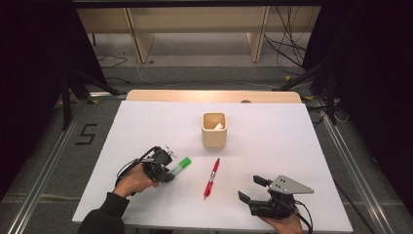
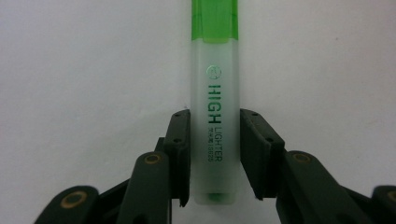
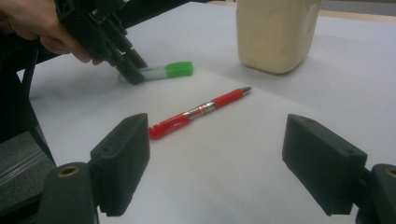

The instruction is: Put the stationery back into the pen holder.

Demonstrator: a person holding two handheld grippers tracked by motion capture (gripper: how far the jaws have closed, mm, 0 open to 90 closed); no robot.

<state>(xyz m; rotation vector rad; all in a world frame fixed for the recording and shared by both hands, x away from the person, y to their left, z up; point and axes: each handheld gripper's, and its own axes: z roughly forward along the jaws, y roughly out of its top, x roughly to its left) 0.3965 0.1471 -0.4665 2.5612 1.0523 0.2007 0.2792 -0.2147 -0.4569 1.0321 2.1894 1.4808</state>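
Highlighter point(image 2: 215, 112) | flat, cap toward cup point(image 1: 214, 130) | left tool point(image 2: 215, 154) — clamped on barrel

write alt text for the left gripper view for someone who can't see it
Two black jaws of the left gripper stand on either side of a green-capped highlighter, touching its pale barrel. It lies on a white table, cap pointing away.
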